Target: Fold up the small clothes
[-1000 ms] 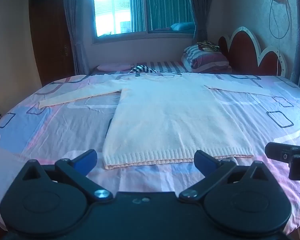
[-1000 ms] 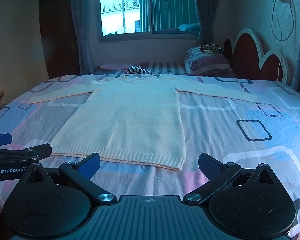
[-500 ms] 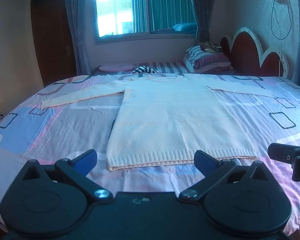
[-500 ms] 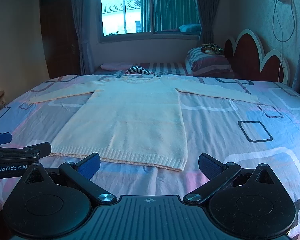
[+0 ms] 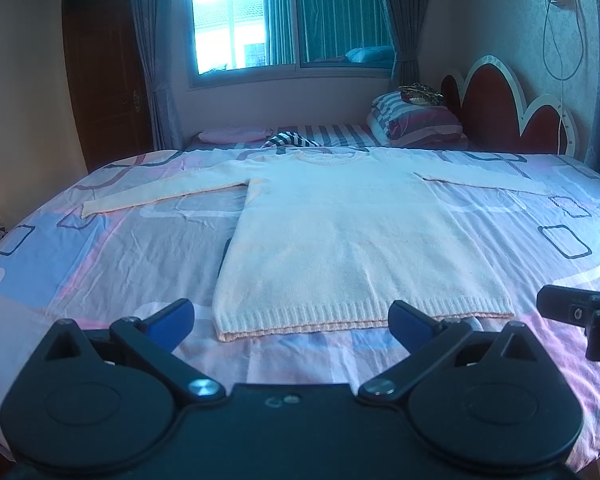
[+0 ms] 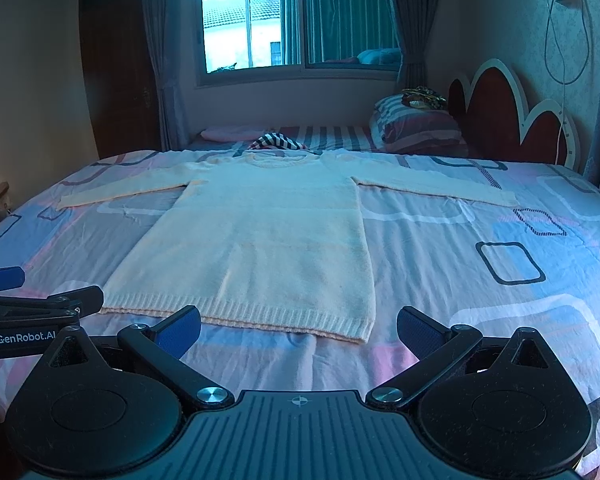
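Cream knit, a long-sleeved sweater [image 5: 352, 236] lies flat and face-up on the patterned bedsheet [image 5: 112, 256], sleeves spread to either side and its ribbed hem [image 5: 340, 316] nearest the cameras, neckline toward the striped pillow [image 5: 416, 120]. The left gripper [image 5: 292, 316] hovers just short of the hem with its blue pads wide apart and empty; the right gripper [image 6: 298, 326] hangs off the hem's right corner, equally spread and holding nothing. Compared with a second ago, both views have edged slightly closer to the sweater, the hem sitting a touch lower and larger in frame. The garment is untouched, so folding has not begun; the approach suggests a first grasp near the hem or a sleeve.
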Demonstrator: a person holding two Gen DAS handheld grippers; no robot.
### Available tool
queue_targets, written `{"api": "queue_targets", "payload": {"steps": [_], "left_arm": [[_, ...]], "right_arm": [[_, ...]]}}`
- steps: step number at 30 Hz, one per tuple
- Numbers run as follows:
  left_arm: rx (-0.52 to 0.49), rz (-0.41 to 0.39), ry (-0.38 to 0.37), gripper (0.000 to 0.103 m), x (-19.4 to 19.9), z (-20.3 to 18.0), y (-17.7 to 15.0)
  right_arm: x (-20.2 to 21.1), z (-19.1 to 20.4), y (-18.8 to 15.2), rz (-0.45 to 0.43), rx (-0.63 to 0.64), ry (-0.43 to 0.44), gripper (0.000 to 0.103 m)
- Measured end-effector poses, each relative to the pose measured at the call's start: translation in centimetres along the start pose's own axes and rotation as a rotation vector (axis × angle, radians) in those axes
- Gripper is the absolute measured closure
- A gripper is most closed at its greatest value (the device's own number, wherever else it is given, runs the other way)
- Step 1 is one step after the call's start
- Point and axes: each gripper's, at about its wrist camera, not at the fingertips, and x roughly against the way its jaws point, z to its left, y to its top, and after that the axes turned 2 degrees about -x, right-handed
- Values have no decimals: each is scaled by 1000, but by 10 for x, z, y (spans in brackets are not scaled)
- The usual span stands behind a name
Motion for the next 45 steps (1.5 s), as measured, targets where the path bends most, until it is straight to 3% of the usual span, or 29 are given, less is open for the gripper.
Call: {"api": "queue_targets", "payload": {"steps": [45], "left_arm": [[18,1,13,0,-3,0,0]], "right_arm": [[-2,0,0,5,6,11,0]]}}
